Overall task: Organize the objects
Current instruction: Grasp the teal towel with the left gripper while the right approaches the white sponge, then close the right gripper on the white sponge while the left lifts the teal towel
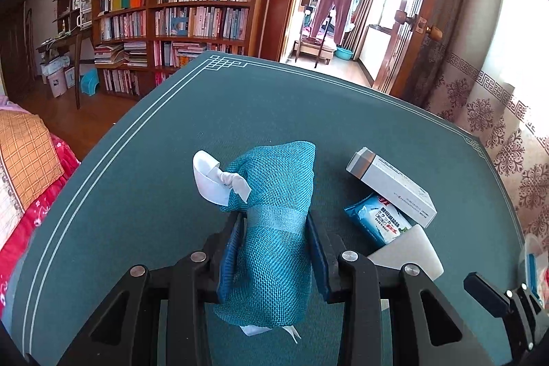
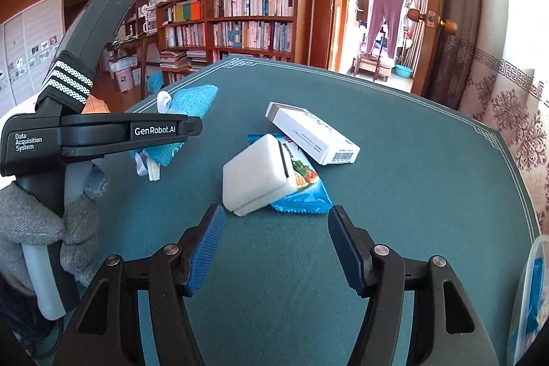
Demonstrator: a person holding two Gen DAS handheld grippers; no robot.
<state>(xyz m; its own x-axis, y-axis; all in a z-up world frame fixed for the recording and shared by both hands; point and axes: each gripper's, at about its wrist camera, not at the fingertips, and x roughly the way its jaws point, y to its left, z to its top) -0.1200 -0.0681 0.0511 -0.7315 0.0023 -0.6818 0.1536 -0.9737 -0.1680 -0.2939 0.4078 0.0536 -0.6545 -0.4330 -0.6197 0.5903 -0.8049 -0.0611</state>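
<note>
Currently left tongs (image 1: 274,249) pinched the teal woven pouch (image 1: 274,215) mid-body, just above the counter (image 1: 154,132); right tongs (image 2: 276,246) spread, empty. Risks: soft fabric could sag and slip out; the dangling white ribbon (image 1: 212,180) might snag; right tongs could knock the white soap box (image 2: 254,177) stacked on the snack packet (image 2: 305,191). Pouch's long axis ran near-to-far, ribbon-tied side facing left.

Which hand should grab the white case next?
Probably the right one. The right gripper is open and empty, with the white case just ahead of it on the table. The left gripper is busy: it is shut on the teal cloth bag.
</note>
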